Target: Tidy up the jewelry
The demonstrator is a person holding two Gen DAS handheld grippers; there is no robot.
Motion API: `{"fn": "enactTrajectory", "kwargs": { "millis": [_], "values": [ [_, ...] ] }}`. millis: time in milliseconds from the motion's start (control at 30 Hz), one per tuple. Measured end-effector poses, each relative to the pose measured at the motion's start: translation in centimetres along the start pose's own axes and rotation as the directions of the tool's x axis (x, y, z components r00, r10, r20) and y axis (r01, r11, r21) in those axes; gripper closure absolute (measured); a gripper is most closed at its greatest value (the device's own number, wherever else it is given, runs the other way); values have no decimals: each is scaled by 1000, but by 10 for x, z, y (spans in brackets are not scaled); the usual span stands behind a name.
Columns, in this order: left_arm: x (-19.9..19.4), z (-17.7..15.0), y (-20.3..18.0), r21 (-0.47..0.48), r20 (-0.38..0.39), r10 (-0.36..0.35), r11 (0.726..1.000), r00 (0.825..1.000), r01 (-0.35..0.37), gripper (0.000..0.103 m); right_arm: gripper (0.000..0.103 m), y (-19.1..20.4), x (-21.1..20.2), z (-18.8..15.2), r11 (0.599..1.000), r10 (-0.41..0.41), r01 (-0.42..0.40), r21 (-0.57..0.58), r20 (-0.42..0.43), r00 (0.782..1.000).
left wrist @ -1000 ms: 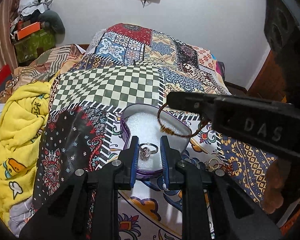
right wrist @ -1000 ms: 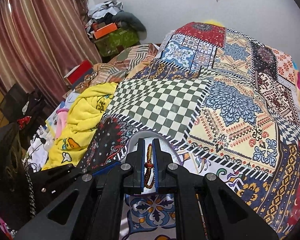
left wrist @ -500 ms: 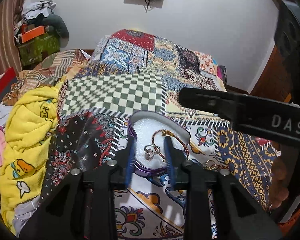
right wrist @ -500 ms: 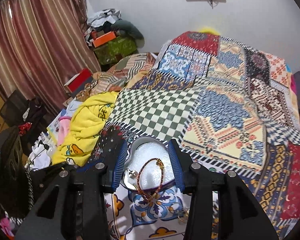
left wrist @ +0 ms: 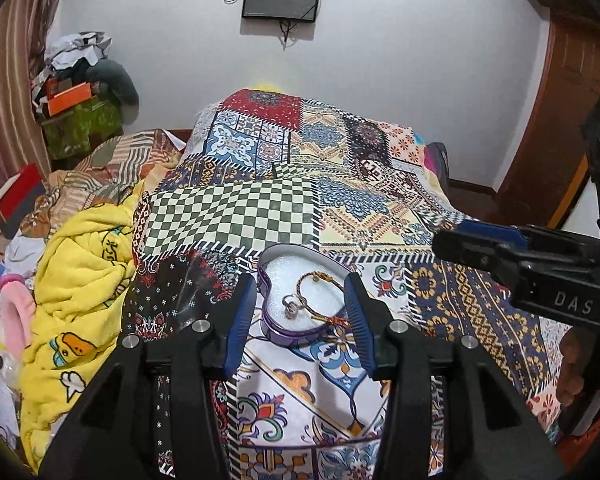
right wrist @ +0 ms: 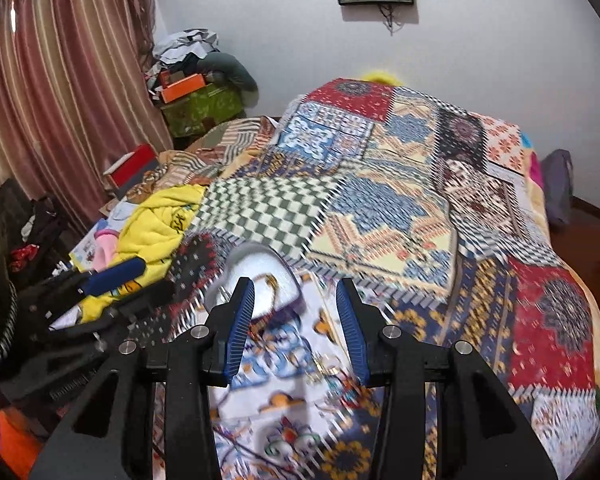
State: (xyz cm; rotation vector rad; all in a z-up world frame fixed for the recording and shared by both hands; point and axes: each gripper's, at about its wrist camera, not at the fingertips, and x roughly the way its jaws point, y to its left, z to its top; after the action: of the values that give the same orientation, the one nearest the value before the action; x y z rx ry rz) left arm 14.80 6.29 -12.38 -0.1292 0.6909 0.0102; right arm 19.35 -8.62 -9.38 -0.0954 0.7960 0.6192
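Observation:
A purple heart-shaped box [left wrist: 278, 330] with a white lining sits on the patchwork bedspread [left wrist: 236, 216]. In it lie a silver ring [left wrist: 293, 305] and a brown cord bracelet [left wrist: 320, 308], whose knotted end hangs over the near rim. My left gripper [left wrist: 300, 320] is open and empty, its blue pads either side of the box, just before it. My right gripper [right wrist: 294, 328] is open and empty, right of the box [right wrist: 256, 276]; it shows at the right in the left wrist view [left wrist: 480, 248]. The right wrist view is blurred.
A yellow blanket [left wrist: 80, 272] is bunched at the bed's left. Small gold jewelry [right wrist: 324, 372] lies on the bedspread near my right gripper, too blurred to make out. Boxes and clothes pile by the curtain at far left. A wooden door [left wrist: 560, 120] stands at right.
My right gripper opened and let the bracelet drop into the box, then drew back to the right. My left gripper opened wider and pulled back from the box.

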Motion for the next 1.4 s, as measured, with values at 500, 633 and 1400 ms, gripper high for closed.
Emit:
{"fn": "enactTrajectory", "kwargs": {
  "millis": [500,633,1400],
  "values": [
    [1,-30,-24,8,-111,-49,999,993,50,58,64,-46,-16,-59,992,-98,106,74,-103,990],
    [11,-44,-32,9,-161,-63,998,985,65,58,64,-53,-12,-72,989,-91,106,103,-136,987],
    [57,-71,-43,22,-286,-74,996,956,84,58,75,-49,52,-95,998,-43,54,38,-243,969]
  ]
}}
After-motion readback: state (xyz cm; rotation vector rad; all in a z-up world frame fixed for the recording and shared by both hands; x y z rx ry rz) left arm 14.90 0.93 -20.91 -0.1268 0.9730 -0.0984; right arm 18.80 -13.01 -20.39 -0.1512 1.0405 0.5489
